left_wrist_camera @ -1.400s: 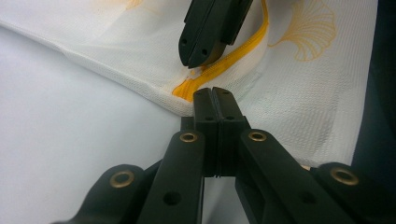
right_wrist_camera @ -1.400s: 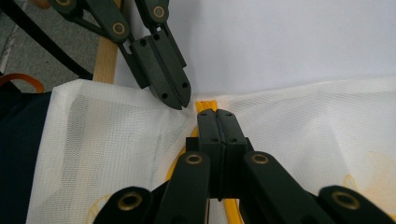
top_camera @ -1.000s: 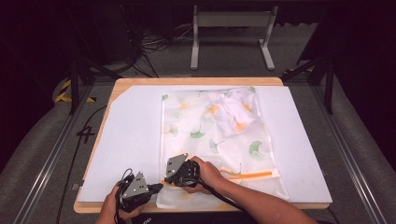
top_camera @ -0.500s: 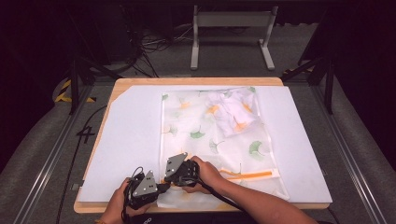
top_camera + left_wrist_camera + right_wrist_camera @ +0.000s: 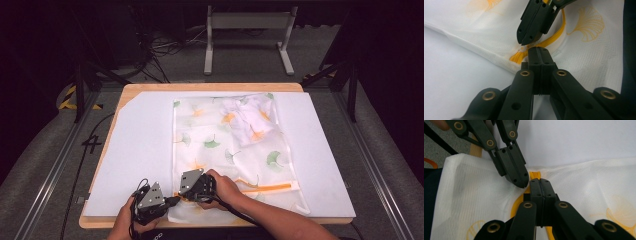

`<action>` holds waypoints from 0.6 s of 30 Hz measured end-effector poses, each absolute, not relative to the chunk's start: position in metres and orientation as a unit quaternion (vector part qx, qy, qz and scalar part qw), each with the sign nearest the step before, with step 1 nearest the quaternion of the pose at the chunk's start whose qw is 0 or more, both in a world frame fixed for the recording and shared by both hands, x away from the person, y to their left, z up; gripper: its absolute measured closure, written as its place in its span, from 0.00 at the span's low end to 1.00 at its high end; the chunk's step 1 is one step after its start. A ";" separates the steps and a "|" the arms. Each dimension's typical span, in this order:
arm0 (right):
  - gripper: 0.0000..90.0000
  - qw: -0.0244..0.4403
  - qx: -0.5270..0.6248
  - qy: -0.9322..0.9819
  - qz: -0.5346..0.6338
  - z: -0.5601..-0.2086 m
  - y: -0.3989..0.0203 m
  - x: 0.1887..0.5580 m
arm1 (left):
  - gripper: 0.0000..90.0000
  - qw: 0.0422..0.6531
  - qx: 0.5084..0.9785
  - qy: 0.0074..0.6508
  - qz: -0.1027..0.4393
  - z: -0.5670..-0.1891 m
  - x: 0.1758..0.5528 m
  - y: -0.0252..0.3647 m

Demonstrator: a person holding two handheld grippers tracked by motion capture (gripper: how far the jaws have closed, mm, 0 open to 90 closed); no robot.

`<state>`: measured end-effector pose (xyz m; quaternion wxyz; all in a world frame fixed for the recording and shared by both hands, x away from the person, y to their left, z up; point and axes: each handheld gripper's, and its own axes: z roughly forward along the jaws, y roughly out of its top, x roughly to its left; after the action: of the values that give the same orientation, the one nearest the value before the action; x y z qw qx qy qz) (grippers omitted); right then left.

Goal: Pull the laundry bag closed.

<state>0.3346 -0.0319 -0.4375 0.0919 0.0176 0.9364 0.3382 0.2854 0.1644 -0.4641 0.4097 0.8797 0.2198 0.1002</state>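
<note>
A white mesh bag (image 5: 220,150) printed with ginkgo leaves lies flat on the white board (image 5: 140,150), with a crumpled white garment (image 5: 247,120) inside at its far right. An orange zipper (image 5: 265,188) runs along its near edge. Both grippers meet tip to tip at the zipper's left end, by the bag's near left corner. My left gripper (image 5: 539,50) is shut with its tip on the puckered mesh beside the orange tape (image 5: 554,37). My right gripper (image 5: 540,181) is shut at the orange zipper end (image 5: 535,175), which curves up into its tip.
The board rests on a wooden table (image 5: 210,87) whose near edge lies just under my hands. A grey metal stand (image 5: 247,30) and cables sit on the floor beyond the table. Bare board stretches to the left of the bag.
The left gripper has edged slightly toward the bag's corner and the right gripper's tip. The right gripper and the bag have stayed put.
</note>
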 end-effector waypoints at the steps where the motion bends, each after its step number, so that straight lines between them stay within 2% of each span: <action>1: 1.00 0.093 0.018 0.936 0.338 -0.438 -0.033 0.334 | 1.00 0.410 0.880 0.220 0.100 -0.464 0.285 0.164; 8: 1.00 0.097 0.022 0.933 0.345 -0.439 -0.033 0.332 | 1.00 0.420 0.872 0.231 0.097 -0.462 0.284 0.172; 12: 1.00 0.101 0.024 0.931 0.350 -0.440 -0.032 0.330 | 1.00 0.449 0.843 0.273 0.111 -0.456 0.290 0.183; 14: 1.00 0.101 0.024 0.931 0.350 -0.441 -0.032 0.330 | 1.00 0.469 0.829 0.287 0.098 -0.455 0.297 0.187; 18: 1.00 0.110 0.020 0.931 0.346 -0.441 -0.031 0.327 | 1.00 0.457 0.837 0.288 0.089 -0.457 0.303 0.177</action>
<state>0.3274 -0.0315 -0.4405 0.1103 0.0196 0.9314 0.3464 0.3034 0.1771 -0.4568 0.4566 0.8370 0.2879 0.0893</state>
